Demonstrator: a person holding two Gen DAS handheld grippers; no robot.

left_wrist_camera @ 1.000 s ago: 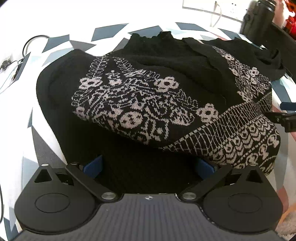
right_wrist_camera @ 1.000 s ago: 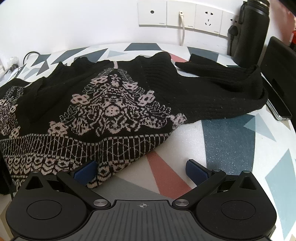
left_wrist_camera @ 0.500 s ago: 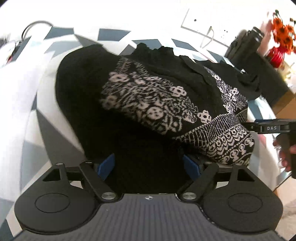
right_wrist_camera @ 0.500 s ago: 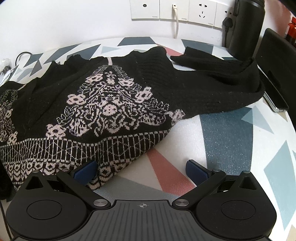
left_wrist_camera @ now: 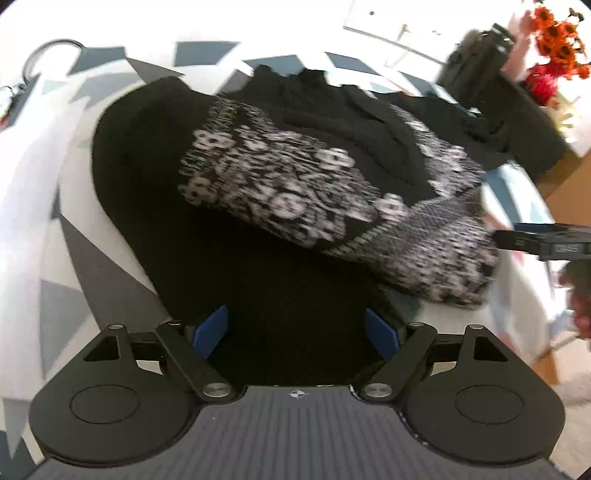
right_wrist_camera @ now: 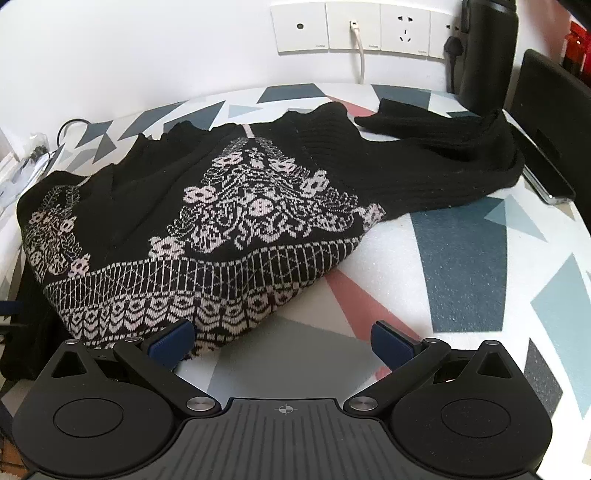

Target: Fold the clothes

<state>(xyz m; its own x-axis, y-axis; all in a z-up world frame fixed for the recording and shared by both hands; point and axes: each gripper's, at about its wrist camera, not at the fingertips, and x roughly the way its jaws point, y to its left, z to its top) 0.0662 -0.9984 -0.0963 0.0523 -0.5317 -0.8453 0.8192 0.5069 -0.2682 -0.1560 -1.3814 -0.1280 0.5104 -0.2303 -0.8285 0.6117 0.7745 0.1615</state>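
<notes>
A: Looking along the left gripper [left_wrist_camera: 295, 328], what lies at the edges?

B: The sweater [left_wrist_camera: 295, 206] fills the middle of the table [left_wrist_camera: 44, 206], with bare patterned tabletop to its left and a narrower strip to its right. The view is blurred. At the far right, beyond the table edge, stand a dark bottle [left_wrist_camera: 476, 59] and orange flowers [left_wrist_camera: 557, 33].

A: Is that the other tool at the right border?

B: Yes, the right gripper [left_wrist_camera: 532, 238] comes in just beside the sweater's patterned hem.

A: And the left fingers?

B: Both blue pads [left_wrist_camera: 210, 328] are spread wide, with plain black knit running between them. I cannot tell whether they touch the cloth; nothing is pinched.

A: Now the right camera. Where is there room?

B: The sweater [right_wrist_camera: 240, 221] lies on the left and centre of the table [right_wrist_camera: 461, 258], one black sleeve [right_wrist_camera: 443, 147] stretched toward the far right. To the right of the hem the tabletop is bare. By the right edge lies a phone [right_wrist_camera: 546, 188]; the dark bottle [right_wrist_camera: 484, 55] stands at the back below the wall sockets [right_wrist_camera: 354, 26].

A: Any containers holding something?

B: Only the bottle, closed, contents hidden.

A: The right gripper [right_wrist_camera: 284, 338]?

B: Spread wide and holding nothing. Its left pad [right_wrist_camera: 173, 338] sits at the patterned hem; its right pad is over bare table.
</notes>
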